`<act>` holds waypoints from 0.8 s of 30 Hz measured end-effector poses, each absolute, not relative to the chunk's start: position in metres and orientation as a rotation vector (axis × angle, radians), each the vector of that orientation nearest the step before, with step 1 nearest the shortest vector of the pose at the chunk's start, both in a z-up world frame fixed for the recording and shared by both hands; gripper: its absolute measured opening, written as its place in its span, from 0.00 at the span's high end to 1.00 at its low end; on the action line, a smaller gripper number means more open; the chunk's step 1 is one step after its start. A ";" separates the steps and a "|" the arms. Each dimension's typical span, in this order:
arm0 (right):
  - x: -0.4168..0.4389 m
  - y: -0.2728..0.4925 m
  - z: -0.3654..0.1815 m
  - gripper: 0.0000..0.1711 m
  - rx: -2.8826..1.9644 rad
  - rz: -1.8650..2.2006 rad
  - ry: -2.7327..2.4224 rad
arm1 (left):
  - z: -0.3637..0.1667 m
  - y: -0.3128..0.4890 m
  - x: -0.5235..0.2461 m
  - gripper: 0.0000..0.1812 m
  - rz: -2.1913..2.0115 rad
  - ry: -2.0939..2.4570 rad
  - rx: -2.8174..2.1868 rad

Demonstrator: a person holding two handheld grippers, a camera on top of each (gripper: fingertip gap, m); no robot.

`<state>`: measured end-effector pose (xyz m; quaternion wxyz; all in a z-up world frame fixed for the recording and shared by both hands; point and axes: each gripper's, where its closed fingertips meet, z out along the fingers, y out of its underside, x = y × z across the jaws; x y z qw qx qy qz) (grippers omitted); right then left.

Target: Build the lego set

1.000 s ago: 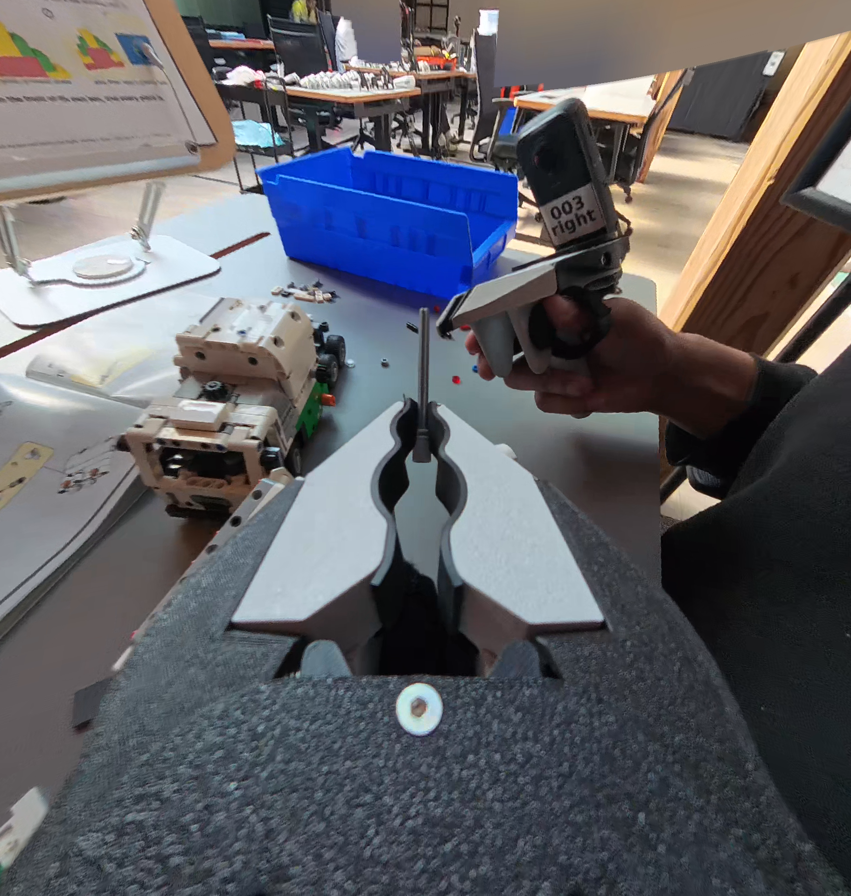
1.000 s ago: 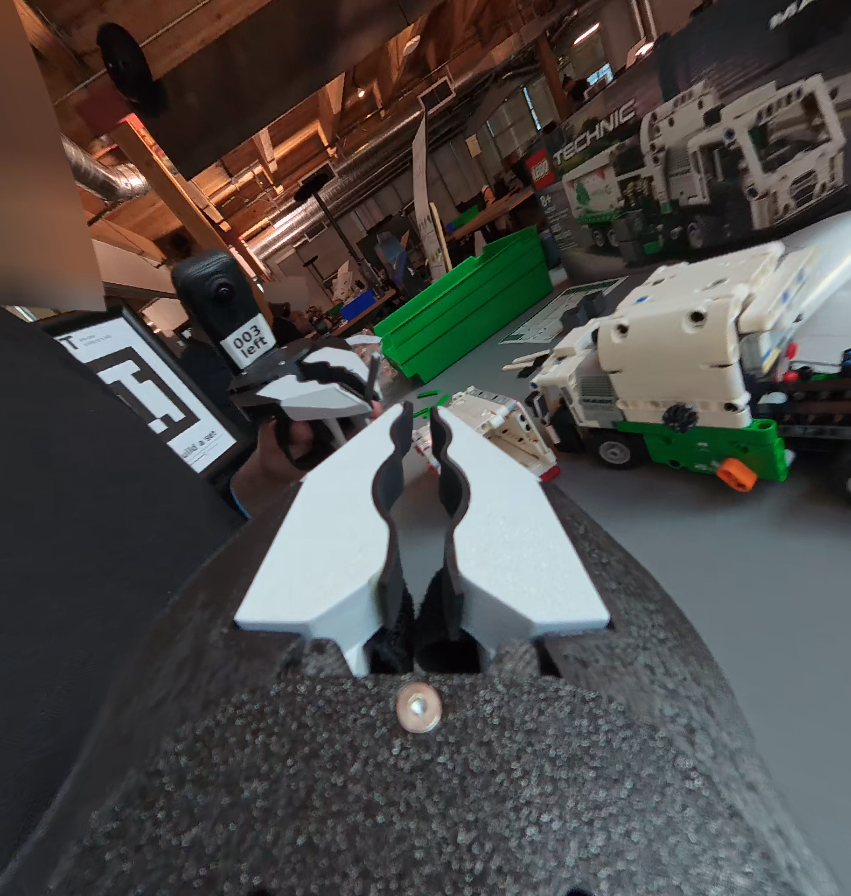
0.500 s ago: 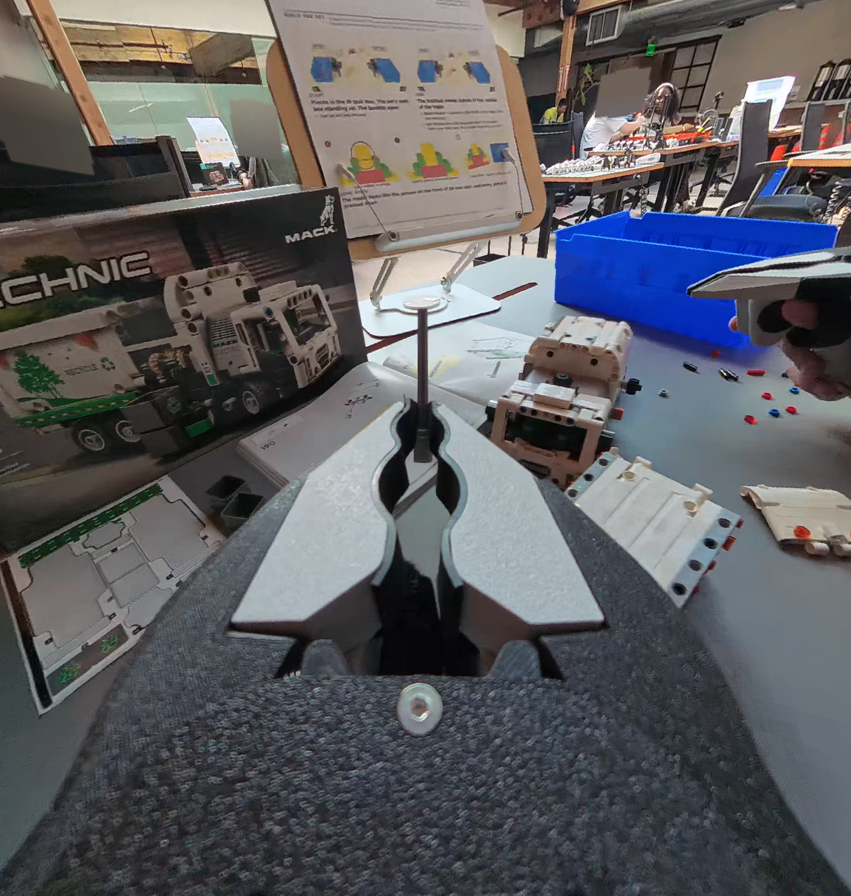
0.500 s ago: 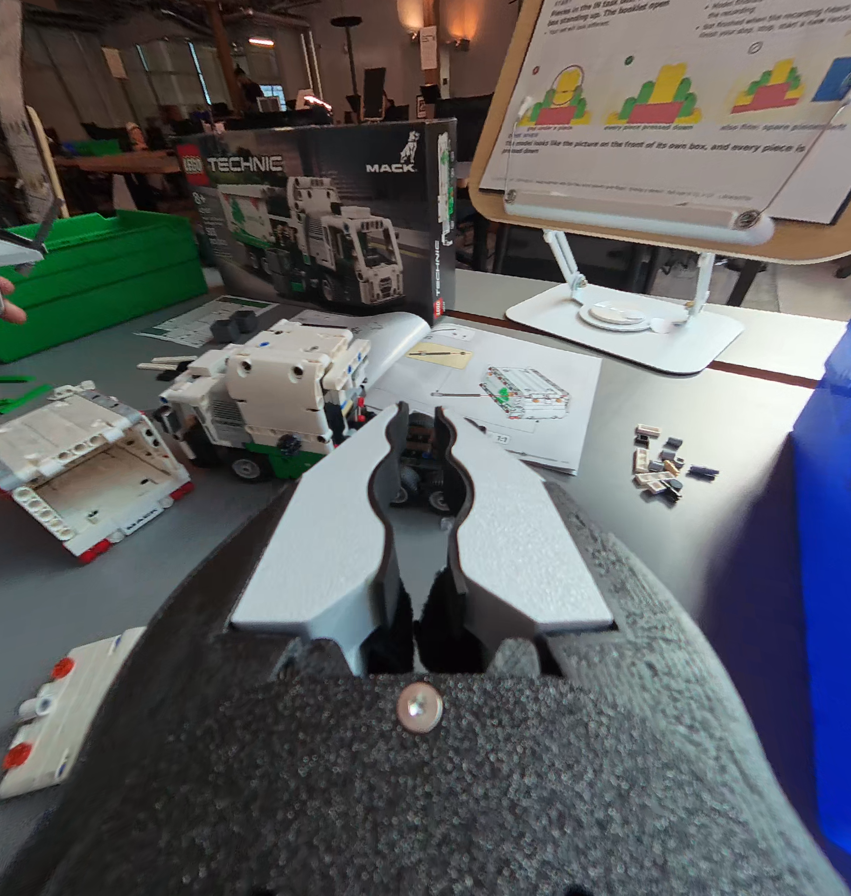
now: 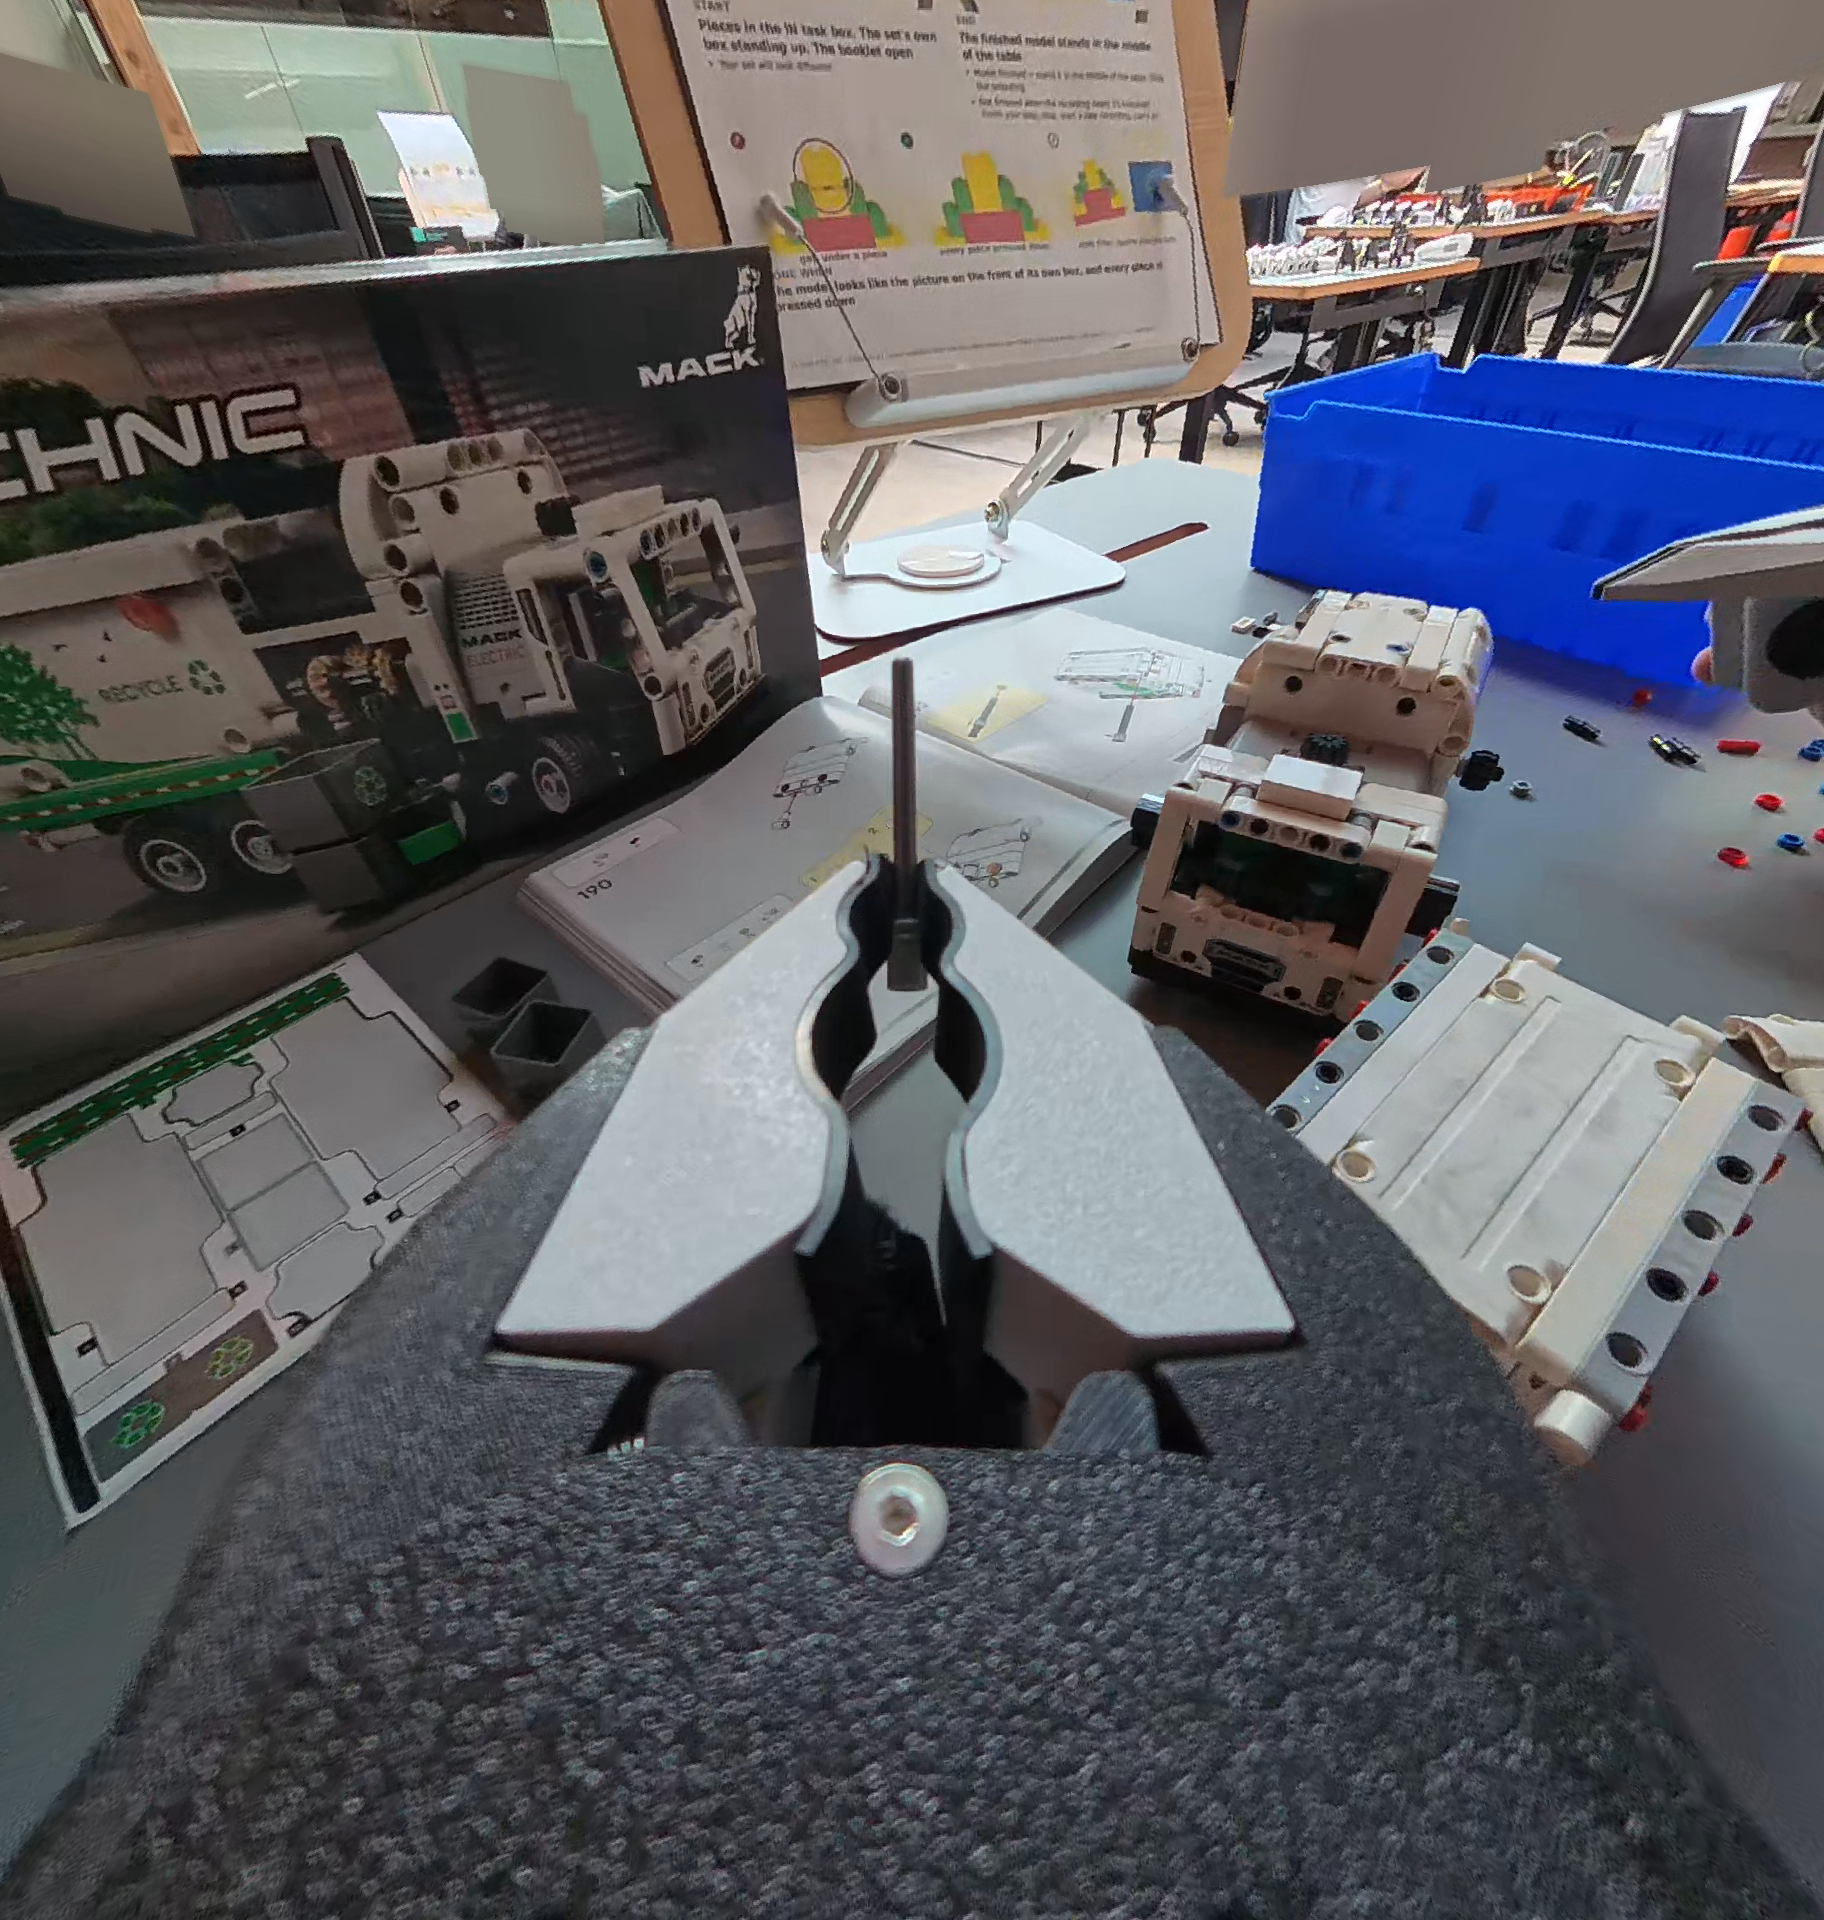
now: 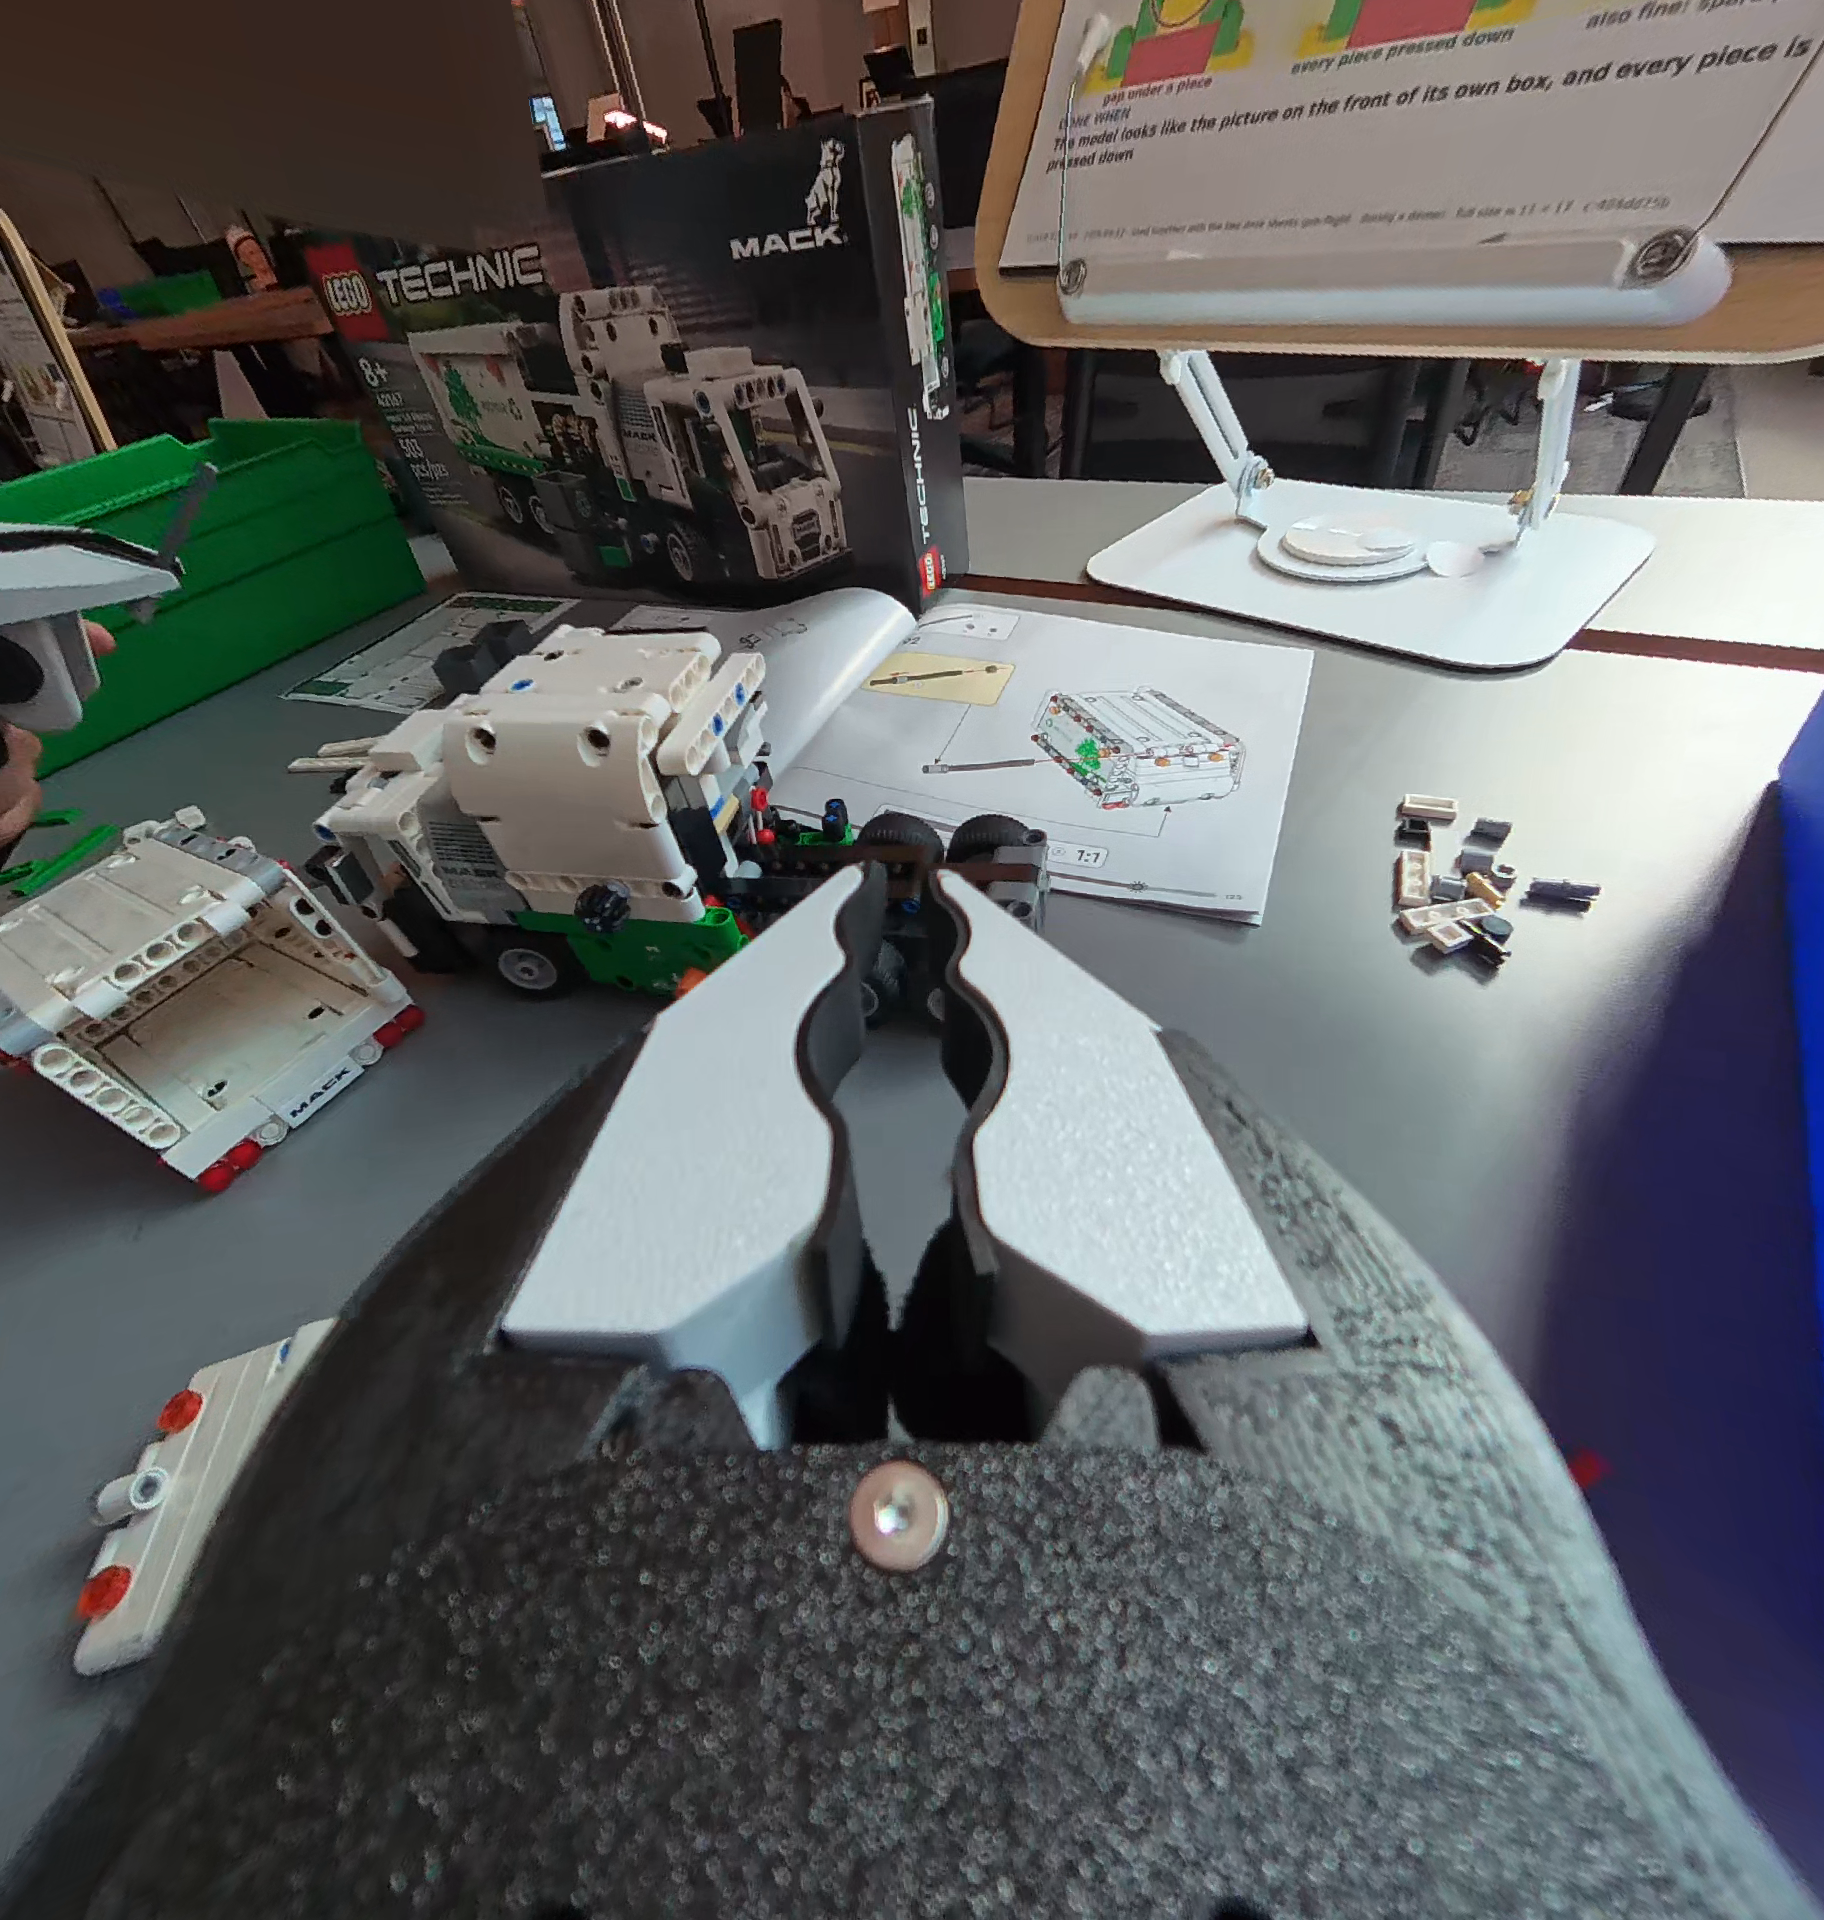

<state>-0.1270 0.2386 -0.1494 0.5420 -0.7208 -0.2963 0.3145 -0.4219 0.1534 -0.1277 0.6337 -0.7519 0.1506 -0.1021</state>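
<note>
The left gripper (image 5: 903, 894) pinches a thin dark grey axle (image 5: 903, 790) near its lower end, so the rod stands up past the fingertips; its foot is lost in the dark slot between the jaws. The right gripper (image 6: 900, 894) holds nothing, its jaws standing a narrow gap apart.

Taking the half-built truck (image 6: 565, 831) as the landmark: it sits on the grey table (image 6: 1407, 1091), and in the right wrist view its rear wheels are partly hidden behind the right gripper's fingertips. The open instruction booklet (image 6: 1043, 748) lies just behind the truck, with the set's box (image 6: 679, 395) standing upright beyond that. A white body shell (image 6: 160, 987) lies tipped on its side near the truck's cab end, open side showing. In the left wrist view a flat white panel (image 5: 1531, 1164) rests just in front of the truck, its far end cut off by blur. A blue bin (image 5: 1562, 499) stands behind the truck, cropped at the frame edge. Small red and blue pins (image 5: 1781, 831) are scattered beside the truck, too small to sort by kind. A loose heap of tiny tan and grey parts (image 6: 1459, 883) lies well apart from the truck, past the booklet. A green bin (image 6: 212, 561) is partly covered by the other gripper.
</note>
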 end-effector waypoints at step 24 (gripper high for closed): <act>-0.130 0.236 -0.165 0.98 -1.765 0.683 -0.766 | -0.147 0.157 -0.409 0.99 -0.247 0.392 -1.788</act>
